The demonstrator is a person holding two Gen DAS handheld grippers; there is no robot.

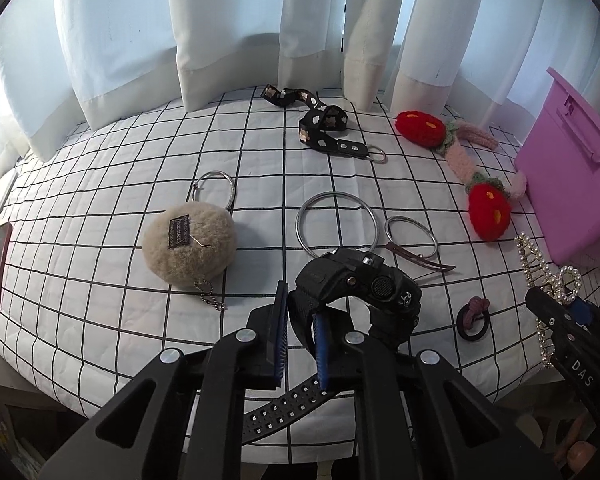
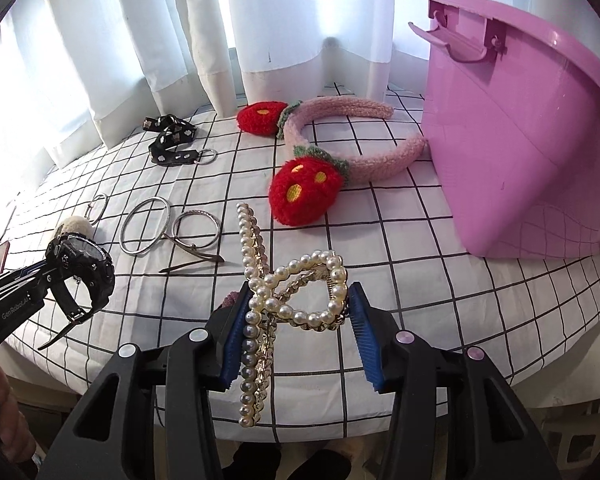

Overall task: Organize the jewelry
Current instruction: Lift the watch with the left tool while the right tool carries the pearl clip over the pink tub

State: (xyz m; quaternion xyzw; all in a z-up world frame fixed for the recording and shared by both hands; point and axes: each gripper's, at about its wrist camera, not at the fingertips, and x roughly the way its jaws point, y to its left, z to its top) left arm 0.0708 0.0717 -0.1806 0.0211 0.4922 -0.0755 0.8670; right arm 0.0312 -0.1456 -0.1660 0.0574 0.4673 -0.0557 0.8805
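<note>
Our left gripper (image 1: 300, 328) clamps the watch (image 1: 360, 284) strap, lifted above the table's (image 1: 100, 216) near edge. Our right gripper (image 2: 296, 328) pinches the pearl clip (image 2: 288, 292), raised over the near edge beside the box (image 2: 520, 152).

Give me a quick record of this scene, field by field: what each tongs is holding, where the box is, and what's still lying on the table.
left tongs: shut on the black watch, gripping its strap
right tongs: shut on the pearl hair claw
pink box: on the table at the right, with a latch on its side
surface: white grid cloth
still lying there: strawberry headband, three silver bangles, beige pompom, black patterned strap, brown hair clip, small hair tie
</note>
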